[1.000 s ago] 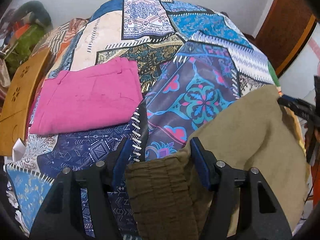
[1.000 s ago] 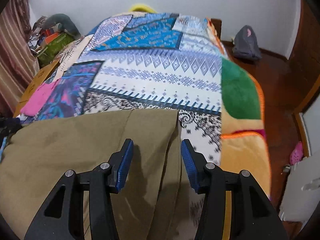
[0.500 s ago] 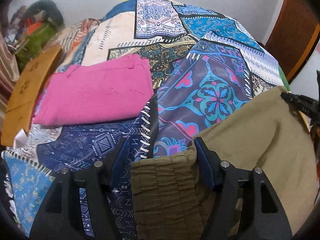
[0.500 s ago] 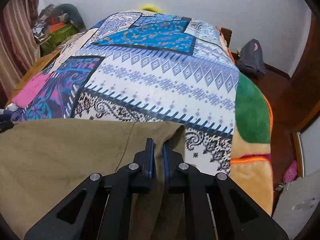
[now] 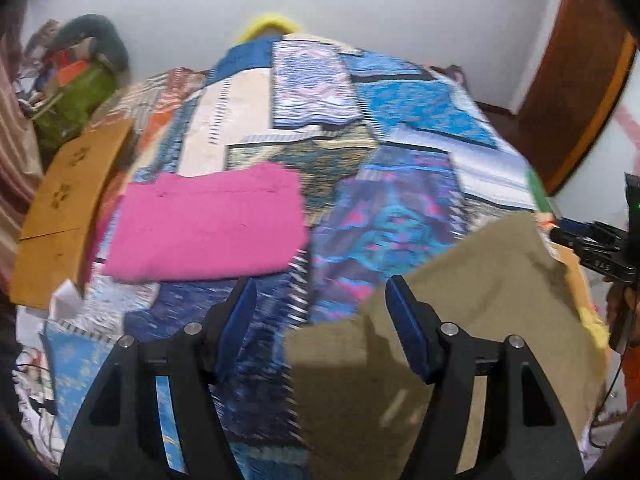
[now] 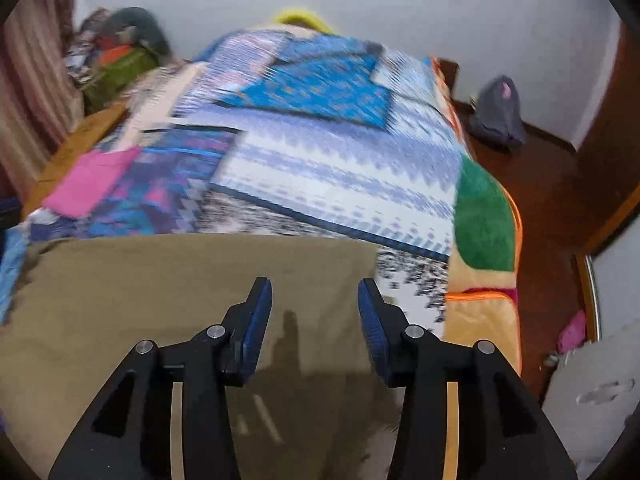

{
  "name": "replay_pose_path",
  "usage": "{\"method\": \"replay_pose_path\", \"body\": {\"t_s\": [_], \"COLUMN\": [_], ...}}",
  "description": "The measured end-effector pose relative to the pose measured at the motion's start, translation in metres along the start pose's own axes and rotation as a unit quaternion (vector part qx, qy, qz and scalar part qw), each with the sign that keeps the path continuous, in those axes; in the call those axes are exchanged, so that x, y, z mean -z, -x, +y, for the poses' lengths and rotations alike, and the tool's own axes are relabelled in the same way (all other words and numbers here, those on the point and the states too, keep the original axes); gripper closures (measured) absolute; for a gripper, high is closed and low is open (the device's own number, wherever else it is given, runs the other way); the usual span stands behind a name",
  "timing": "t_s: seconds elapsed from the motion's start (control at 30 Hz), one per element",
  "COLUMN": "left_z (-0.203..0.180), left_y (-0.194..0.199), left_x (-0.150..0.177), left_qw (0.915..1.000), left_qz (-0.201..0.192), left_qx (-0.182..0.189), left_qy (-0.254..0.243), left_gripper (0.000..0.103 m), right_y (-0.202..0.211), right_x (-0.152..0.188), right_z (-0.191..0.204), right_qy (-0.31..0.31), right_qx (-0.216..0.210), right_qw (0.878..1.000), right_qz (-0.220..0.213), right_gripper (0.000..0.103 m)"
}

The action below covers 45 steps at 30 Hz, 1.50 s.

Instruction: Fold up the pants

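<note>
The patchwork bedspread carries the work. The olive pants lie across its near edge, spread flat from the left side to just short of the green patch. In the left wrist view their near left corner sits between the left gripper's fingers, with the rest running off to the right.

A folded pink garment lies well apart, on the far left of the bedspread, beside the wooden board.

Change: half a second ago the right gripper was clamped on the pants' right edge. It now stands wide open above the fabric, holding nothing. One second ago it was also open, so a short pinch-and-release has been completed. The pants' far edge now reads straighter and flatter than before.

The left gripper remains wide open, as in both earlier views, with nothing between its blue pads.

Both views are motion-blurred, which suggests the grippers are moving. Assessment: the edge adjustment is finished and the pants are released. A new grasp is required for the next fold.
</note>
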<state>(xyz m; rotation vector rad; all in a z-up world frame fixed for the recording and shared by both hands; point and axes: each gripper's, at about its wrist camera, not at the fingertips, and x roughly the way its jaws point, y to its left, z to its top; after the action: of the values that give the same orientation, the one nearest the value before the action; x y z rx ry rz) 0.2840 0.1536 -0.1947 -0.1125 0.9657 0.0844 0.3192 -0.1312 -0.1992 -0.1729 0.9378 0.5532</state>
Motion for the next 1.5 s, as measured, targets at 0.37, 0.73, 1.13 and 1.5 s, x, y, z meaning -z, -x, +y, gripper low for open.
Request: {"method": "replay_pose_path", "body": {"t_s": [0.37,0.73,1.13,1.5], "left_z": [-0.074,-0.041,-0.023,-0.017], "left_y": [-0.010,0.025,0.087,0.093], "left_x": [0.058,0.107,0.137,0.155], "left_qw": [0.9941,0.9965,0.9984,0.9907], "left_qz": [0.025,0.012,-0.019,0.029], "left_qx": [0.013,-0.003,-0.026,0.099], "left_qy": [-0.104,-0.083,-0.047,0.089], "left_gripper": [0.036,0.033,0.028,0.027], "right_y": [-0.033,0.018,0.068,0.098], "right_x": [0.023,0.086,0.147,0.119], "right_z": [0.110,0.084,0.050,0.076], "right_qy": [0.055,0.047,-0.007,0.002], "right_qx": [-0.123,-0.079,-0.021,-0.034], "right_qw": [0.988,0.994,0.998,0.999], "right_qz": [0.070,0.057,0.056,-0.031], "right_gripper": [0.061,0.056,0.046,0.046]}}
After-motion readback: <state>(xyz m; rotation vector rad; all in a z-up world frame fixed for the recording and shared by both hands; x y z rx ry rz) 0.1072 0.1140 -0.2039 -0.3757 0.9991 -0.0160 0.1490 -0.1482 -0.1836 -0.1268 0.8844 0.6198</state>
